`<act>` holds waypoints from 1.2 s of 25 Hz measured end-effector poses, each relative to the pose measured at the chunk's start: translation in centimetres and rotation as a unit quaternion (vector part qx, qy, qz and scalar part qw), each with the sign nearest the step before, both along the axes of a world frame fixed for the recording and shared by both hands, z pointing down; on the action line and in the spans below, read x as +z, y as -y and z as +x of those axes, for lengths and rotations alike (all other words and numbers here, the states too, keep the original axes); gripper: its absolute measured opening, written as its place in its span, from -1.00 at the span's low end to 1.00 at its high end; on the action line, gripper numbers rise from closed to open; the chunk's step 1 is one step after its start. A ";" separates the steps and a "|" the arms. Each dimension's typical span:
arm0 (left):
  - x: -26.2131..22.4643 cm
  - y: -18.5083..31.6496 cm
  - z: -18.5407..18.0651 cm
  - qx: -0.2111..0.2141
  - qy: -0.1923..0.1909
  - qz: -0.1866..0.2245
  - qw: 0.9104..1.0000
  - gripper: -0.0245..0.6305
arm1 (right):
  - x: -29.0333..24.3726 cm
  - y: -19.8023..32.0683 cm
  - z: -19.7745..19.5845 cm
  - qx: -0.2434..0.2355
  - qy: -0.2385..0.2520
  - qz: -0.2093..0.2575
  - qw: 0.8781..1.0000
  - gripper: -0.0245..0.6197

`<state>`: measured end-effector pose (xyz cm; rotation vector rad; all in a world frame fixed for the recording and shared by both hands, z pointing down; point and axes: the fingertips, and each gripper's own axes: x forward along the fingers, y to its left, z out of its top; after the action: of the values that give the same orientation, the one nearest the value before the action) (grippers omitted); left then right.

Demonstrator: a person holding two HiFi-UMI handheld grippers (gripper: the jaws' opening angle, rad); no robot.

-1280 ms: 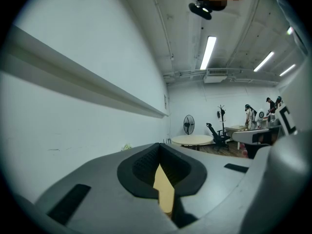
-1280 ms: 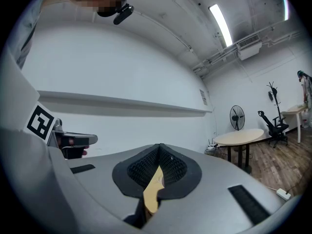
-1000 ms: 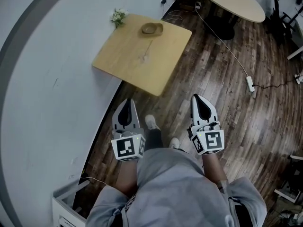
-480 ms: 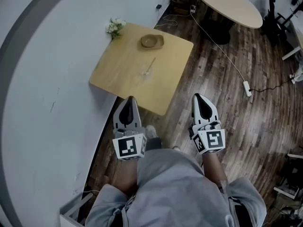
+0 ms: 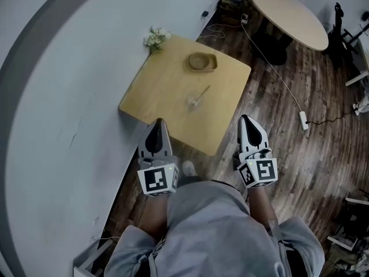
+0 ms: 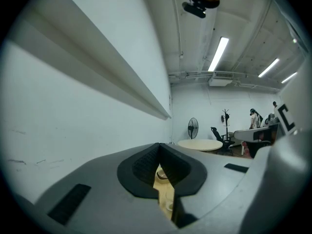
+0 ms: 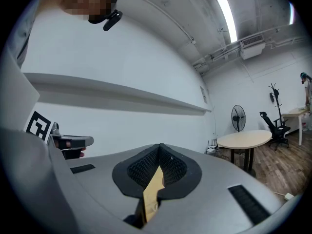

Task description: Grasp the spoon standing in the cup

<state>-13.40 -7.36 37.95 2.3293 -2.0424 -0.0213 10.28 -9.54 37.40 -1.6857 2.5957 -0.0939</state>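
Observation:
A clear cup stands near the middle of a square wooden table. A spoon leans in it, handle up toward the far right. Both grippers are held low in front of the person, short of the table's near edge and well apart from the cup. My left gripper is shut and holds nothing, with its tips over the table's near edge. My right gripper is shut and holds nothing, over the floor at the table's right corner. In the left gripper view the cup shows through the slit between the jaws.
A wooden bowl and a small bunch of flowers sit at the table's far side by the curved white wall. A round table stands beyond. A cable and power strip lie on the wooden floor at right.
The table has come nearer to the grippers and shifted right in the head view as the person stepped toward it. Both grippers stay shut, held in the same pose.

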 end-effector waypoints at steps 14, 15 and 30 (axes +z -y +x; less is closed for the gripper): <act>1.1 2.5 -3.2 -0.018 -0.017 -0.005 1.000 -0.92 | 1.9 4.2 -3.0 -0.018 0.022 -0.020 0.999 -0.93; 1.1 2.6 -3.5 -0.024 -0.016 -0.005 1.000 -0.92 | 2.1 4.5 -3.1 -0.021 0.024 -0.022 0.999 -0.93; 0.9 5.5 -2.1 -0.078 -0.011 -0.012 0.997 -0.92 | 6.9 9.8 -2.9 -0.082 0.001 -0.074 0.994 -0.92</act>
<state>-15.45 -12.90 38.85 2.1391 -2.1963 -0.0278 7.42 -19.29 44.35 -1.5076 2.7832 -0.3002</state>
